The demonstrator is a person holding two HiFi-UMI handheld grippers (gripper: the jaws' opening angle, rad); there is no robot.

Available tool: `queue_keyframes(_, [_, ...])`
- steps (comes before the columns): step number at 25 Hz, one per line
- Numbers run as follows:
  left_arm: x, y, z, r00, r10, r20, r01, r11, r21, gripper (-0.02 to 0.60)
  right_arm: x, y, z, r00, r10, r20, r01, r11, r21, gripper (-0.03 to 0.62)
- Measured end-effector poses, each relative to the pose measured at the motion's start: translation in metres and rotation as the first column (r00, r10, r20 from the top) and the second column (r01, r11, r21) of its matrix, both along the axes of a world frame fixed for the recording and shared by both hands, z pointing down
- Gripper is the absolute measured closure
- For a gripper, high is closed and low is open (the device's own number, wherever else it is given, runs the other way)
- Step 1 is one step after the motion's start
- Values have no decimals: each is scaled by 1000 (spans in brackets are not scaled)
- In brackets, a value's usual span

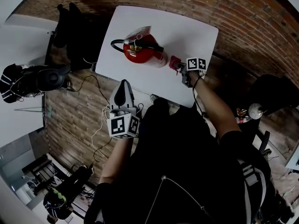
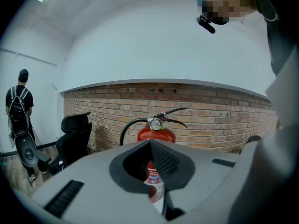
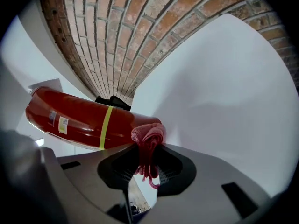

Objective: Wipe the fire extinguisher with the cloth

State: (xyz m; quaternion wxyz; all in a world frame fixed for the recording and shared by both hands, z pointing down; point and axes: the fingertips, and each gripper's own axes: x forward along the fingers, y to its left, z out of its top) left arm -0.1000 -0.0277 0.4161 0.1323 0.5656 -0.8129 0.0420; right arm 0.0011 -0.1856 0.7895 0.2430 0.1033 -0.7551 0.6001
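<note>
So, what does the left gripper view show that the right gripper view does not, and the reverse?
Only the left gripper view: the pressure gauge, the black hose, an office chair, a person at the left edge.
Only the right gripper view: the pink cloth pinched in the right tool, the yellow band.
Both: the red fire extinguisher and brickwork.
</note>
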Motion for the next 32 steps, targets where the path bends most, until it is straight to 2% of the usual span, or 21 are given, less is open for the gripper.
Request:
queue_keyframes(8, [-15,16,3,1000,-25,-9,25,1000,-18,572,-12,19,24,999,16,-43,-17,999,-35,493])
queue_keyframes(14, [-28,32,9,998,-58,-8,58,998,-33,572,-22,20,37,995,72,-66,-74,997,-25,493])
queue_keyframes(20, [-35,44,10,997,-75,-15,74,996,-39,572,-29,22,34,991,127,-50,-129,991,-27,493])
queue_keyframes(32, [-39,38,12,999,-41,-25,41,999,-23,571,-29,21,7,991,134,2,-134,991,-30,493])
